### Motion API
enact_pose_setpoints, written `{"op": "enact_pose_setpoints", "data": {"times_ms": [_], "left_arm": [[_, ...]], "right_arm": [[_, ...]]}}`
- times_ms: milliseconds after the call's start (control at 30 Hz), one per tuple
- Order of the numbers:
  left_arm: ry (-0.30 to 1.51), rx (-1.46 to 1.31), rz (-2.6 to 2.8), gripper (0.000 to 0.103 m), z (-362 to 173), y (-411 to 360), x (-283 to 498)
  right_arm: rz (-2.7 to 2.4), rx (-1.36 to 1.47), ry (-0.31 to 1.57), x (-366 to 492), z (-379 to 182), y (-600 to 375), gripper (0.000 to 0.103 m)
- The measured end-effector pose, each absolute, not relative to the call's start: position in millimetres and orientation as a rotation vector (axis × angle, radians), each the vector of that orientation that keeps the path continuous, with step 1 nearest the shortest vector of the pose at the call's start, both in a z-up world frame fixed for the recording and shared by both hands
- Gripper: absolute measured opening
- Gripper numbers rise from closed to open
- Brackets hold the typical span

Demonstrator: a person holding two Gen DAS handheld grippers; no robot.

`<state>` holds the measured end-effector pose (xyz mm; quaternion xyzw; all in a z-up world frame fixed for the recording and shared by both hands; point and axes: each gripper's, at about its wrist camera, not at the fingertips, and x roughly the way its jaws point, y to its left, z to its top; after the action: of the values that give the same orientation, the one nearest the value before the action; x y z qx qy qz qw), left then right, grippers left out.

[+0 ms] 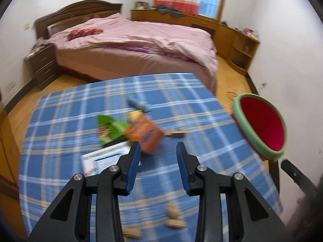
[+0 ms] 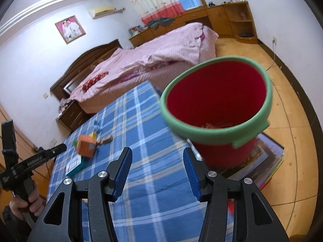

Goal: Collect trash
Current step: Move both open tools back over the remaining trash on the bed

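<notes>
On the blue plaid table (image 1: 60, 125) lie an orange carton (image 1: 145, 135), a green wrapper (image 1: 109, 129), a white leaflet (image 1: 103, 159), a blue scrap (image 1: 137, 102) and a few peanut shells (image 1: 173, 211). My left gripper (image 1: 158, 147) is open and empty, just short of the orange carton. A red bucket with a green rim (image 2: 218, 109) stands off the table's right edge; it also shows in the left wrist view (image 1: 262, 125). My right gripper (image 2: 157, 155) is open and empty, over the table beside the bucket. The carton (image 2: 86, 145) shows far left there.
A bed with pink bedding (image 1: 141, 40) stands behind the table. Wooden cabinets (image 1: 238, 38) line the far wall. A nightstand (image 1: 42, 64) is at the left. A stack of framed pictures (image 2: 262, 161) lies on the wooden floor under the bucket.
</notes>
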<state>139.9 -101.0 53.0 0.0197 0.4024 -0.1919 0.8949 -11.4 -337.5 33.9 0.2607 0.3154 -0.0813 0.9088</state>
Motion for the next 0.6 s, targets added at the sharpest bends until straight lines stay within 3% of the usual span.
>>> {"op": "enact_pose_setpoints", "data": {"times_ms": [600], "left_arm": [[0.988,-0.009,-0.153,0.037,-6.9,-15.9,219.5]], "right_arm": [[-0.164,0.511,0.751,9.6,8.1,-303.4,0.054]]}}
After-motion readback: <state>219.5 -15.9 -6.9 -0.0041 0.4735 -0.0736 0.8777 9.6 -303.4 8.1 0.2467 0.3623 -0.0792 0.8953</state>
